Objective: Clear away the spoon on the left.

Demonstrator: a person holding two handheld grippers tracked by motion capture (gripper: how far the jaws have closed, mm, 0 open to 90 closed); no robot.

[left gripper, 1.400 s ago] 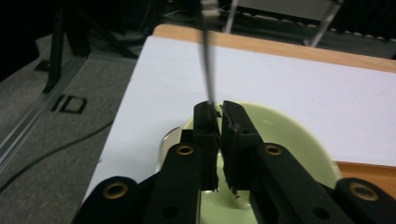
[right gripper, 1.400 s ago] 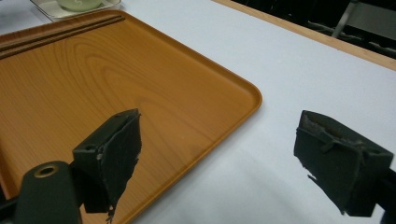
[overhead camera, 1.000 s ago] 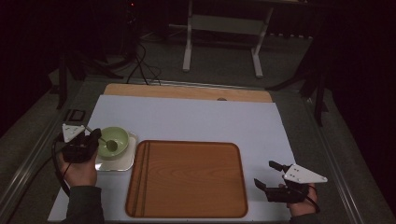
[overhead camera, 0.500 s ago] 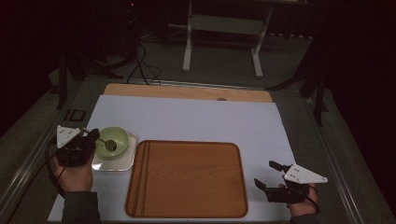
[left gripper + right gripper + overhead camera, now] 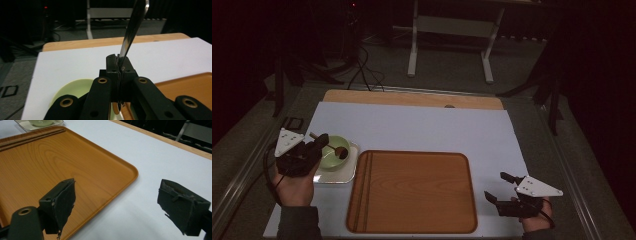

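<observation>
My left gripper point(image 5: 321, 141) point(image 5: 118, 62) is shut on the handle of a metal spoon point(image 5: 131, 27), which rises up and away from the jaws. In the high view the spoon's dark end point(image 5: 343, 152) hangs over a pale green bowl point(image 5: 332, 156) point(image 5: 72, 87). The bowl stands on a small white tray point(image 5: 337, 176) at the left of the table. My right gripper point(image 5: 501, 188) point(image 5: 125, 202) is open with nothing between its jaws. It hovers over the white mat just past the right front corner of a large wooden tray point(image 5: 412, 192) point(image 5: 50, 157).
A white mat point(image 5: 422, 127) covers the table, with a wooden strip point(image 5: 412, 98) along its far edge. A small dark object point(image 5: 292, 122) lies off the mat's left side. Table legs and cables stand on the floor beyond.
My left hand has shifted slightly, and the spoon's end now sits a little farther right over the bowl. The right gripper has not moved.
</observation>
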